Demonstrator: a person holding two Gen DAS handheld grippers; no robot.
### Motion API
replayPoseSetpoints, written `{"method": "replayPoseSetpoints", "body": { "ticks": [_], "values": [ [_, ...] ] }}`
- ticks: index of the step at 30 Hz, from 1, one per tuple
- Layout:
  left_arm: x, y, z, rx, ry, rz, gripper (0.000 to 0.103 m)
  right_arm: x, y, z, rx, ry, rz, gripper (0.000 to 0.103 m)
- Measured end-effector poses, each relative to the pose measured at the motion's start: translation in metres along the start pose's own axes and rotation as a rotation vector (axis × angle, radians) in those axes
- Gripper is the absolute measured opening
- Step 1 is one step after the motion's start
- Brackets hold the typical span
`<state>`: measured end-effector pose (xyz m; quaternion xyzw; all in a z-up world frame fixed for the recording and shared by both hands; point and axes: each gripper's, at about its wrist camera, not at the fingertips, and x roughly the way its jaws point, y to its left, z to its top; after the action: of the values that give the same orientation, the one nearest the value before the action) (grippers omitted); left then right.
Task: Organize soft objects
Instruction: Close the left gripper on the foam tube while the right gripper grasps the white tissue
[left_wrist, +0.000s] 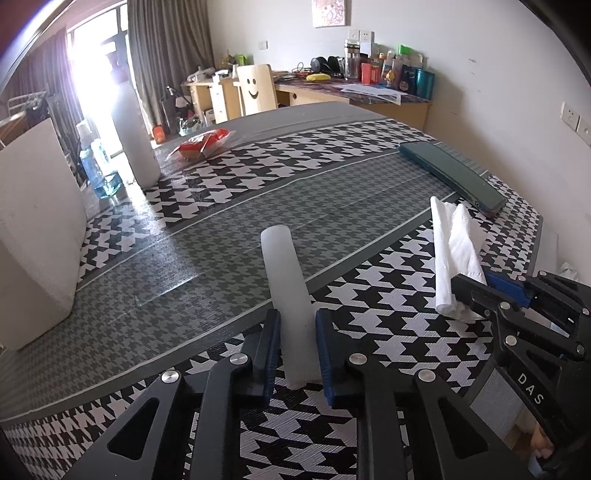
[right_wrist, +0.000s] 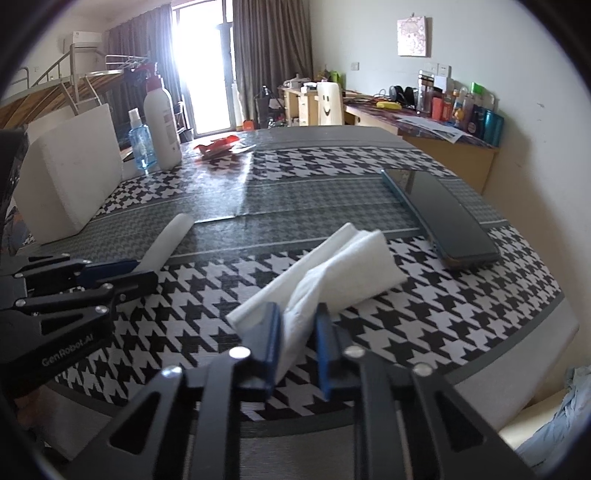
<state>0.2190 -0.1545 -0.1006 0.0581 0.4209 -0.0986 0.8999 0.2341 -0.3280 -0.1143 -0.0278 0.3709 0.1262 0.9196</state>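
Note:
A white foam cylinder (left_wrist: 284, 269) lies on the houndstooth tablecloth (left_wrist: 388, 280), pointing away from me. My left gripper (left_wrist: 297, 321) is shut on its near end, both blue pads pressed against its sides. To its right lies a crumpled white tissue (left_wrist: 458, 243). In the right wrist view the tissue (right_wrist: 351, 258) rises in a loose fold, and my right gripper (right_wrist: 297, 314) is shut on its near corner. The left gripper (right_wrist: 122, 275) also shows at the left of that view, with the foam cylinder (right_wrist: 170, 240) sticking out beyond it.
A big white foam block (left_wrist: 33, 229) stands at the left. A dark phone (left_wrist: 454, 173) lies at the right, just beyond the tissue. Far back stand a white lotion bottle (left_wrist: 135, 136), a blue spray bottle (left_wrist: 98, 166) and a red packet (left_wrist: 201, 144).

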Motion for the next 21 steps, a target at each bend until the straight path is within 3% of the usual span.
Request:
{"method": "replayPoseSetpoints", "body": {
  "ticks": [21],
  "values": [
    [-0.012,0.003,-0.002,-0.005,-0.018,-0.009,0.019,-0.007,-0.003,0.002,0.015,-0.017,0.029,0.014]
  ]
}}
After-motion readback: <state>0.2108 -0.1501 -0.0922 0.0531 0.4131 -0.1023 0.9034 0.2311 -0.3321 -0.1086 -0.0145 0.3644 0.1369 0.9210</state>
